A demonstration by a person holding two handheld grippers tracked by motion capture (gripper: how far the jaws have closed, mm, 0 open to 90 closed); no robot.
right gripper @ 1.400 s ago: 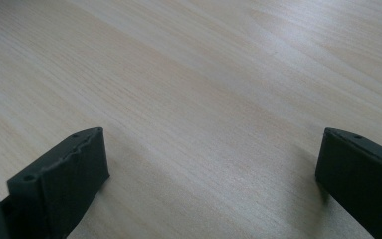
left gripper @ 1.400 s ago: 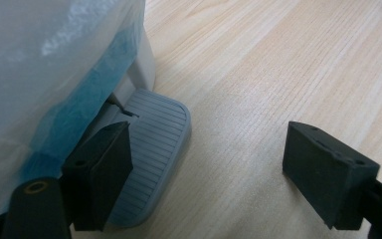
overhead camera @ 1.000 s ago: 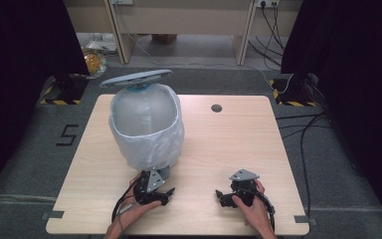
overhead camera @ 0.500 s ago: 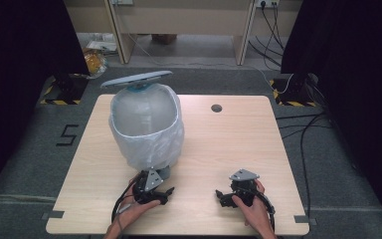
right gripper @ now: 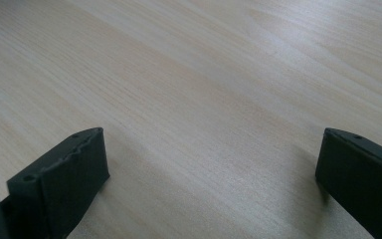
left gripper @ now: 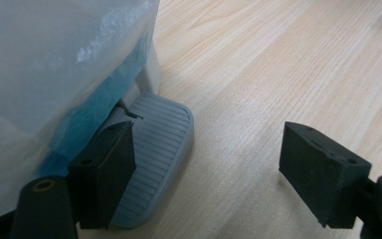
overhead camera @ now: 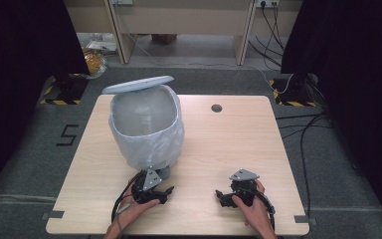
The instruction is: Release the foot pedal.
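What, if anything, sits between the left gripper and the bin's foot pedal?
Nothing visible. The left gripper is open, with one jaw over the grey pedal at the foot of the bin; only bare table lies between the jaws.

One desk carries one pedal bin. The bin has one grey lid, raised, one pale plastic liner bag and one ribbed grey foot pedal. There are two tongs: the left tongs and the right tongs, each with two black jaws and each held in one hand. The desk top has one round hole.
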